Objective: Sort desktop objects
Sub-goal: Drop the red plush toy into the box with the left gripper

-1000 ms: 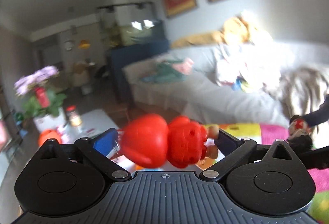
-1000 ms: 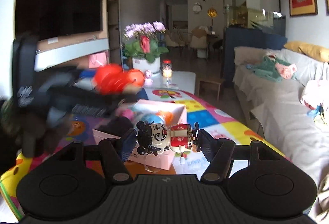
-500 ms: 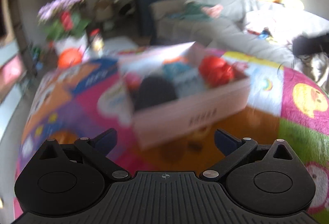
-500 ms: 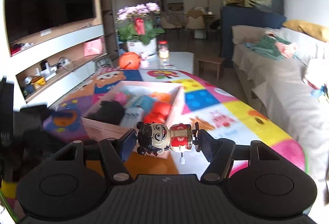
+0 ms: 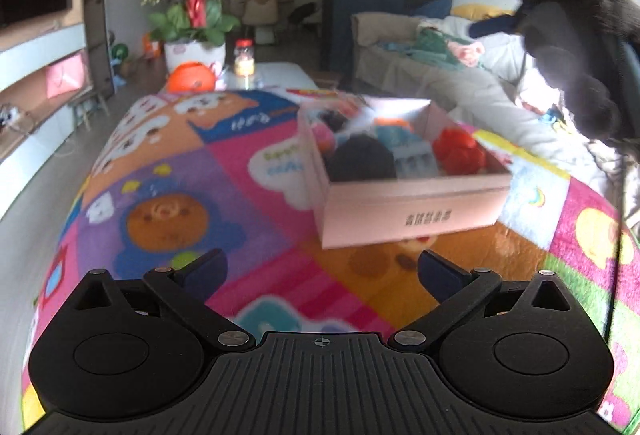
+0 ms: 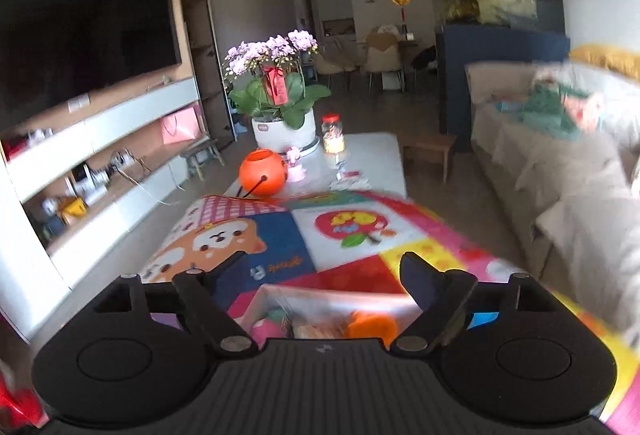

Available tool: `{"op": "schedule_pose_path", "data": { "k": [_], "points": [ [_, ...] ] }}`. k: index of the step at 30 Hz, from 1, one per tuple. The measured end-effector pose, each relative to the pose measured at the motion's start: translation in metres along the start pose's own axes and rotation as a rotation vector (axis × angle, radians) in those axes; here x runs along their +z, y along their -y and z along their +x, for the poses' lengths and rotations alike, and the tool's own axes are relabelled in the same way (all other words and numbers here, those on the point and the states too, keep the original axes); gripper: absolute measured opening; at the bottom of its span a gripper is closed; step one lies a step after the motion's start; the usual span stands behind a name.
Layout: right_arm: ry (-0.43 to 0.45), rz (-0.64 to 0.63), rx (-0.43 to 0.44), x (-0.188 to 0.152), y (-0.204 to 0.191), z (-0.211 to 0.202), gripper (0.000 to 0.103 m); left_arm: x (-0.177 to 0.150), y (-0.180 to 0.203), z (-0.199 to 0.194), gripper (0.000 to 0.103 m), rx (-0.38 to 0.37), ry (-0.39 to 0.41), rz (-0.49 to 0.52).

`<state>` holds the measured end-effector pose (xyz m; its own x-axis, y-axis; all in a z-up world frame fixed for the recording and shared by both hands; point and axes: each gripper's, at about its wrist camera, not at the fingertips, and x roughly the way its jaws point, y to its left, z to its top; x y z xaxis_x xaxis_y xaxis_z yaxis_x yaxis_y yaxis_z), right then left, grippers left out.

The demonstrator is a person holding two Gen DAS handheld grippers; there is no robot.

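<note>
Left gripper (image 5: 322,271): fingers spread wide, nothing between them, held low over the patchwork cartoon mat (image 5: 168,203) that covers the table. Right gripper (image 6: 326,273): fingers likewise apart and empty, poised directly above the far end of the pink box (image 5: 404,213); in the left wrist view the right unit shows only as a dark blurred mass at upper right. One box, open-topped, pale pink cardboard, standing on the mat just ahead of the left gripper, slightly right of centre. Its near wall carries one line of dark printed characters, too blurred to read. Contents counted from the left view: one red toy (image 5: 460,151) at the right end, one black rounded object (image 5: 362,159), one light-blue block piece (image 5: 412,159), one orange item behind, pink items at the left end; exact total uncertain because of motion blur. Mat panels bear lettering, not legible. Beyond the mat, on a white table: one orange pumpkin bucket (image 6: 262,173), one red-lidded jar (image 6: 333,133), one white pot of purple orchids (image 6: 276,91) with a red tag. Grey sofa (image 6: 560,155) at right.
</note>
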<state>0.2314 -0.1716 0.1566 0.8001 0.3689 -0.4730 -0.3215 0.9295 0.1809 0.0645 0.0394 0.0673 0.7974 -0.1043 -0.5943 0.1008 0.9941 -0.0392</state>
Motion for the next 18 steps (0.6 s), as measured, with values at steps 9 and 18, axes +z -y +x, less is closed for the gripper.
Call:
{"op": "schedule_pose_path", "data": {
  "k": [9, 18],
  "points": [
    [-0.038, -0.036, -0.046, -0.075, 0.021, -0.052, 0.102, -0.01, 0.017, 0.0, 0.103, -0.049, 0.0, 0.021],
    [-0.002, -0.167, -0.054, -0.079, 0.002, -0.059, 0.103, -0.017, 0.026, 0.006, 0.103, -0.055, -0.011, 0.034]
  ]
}}
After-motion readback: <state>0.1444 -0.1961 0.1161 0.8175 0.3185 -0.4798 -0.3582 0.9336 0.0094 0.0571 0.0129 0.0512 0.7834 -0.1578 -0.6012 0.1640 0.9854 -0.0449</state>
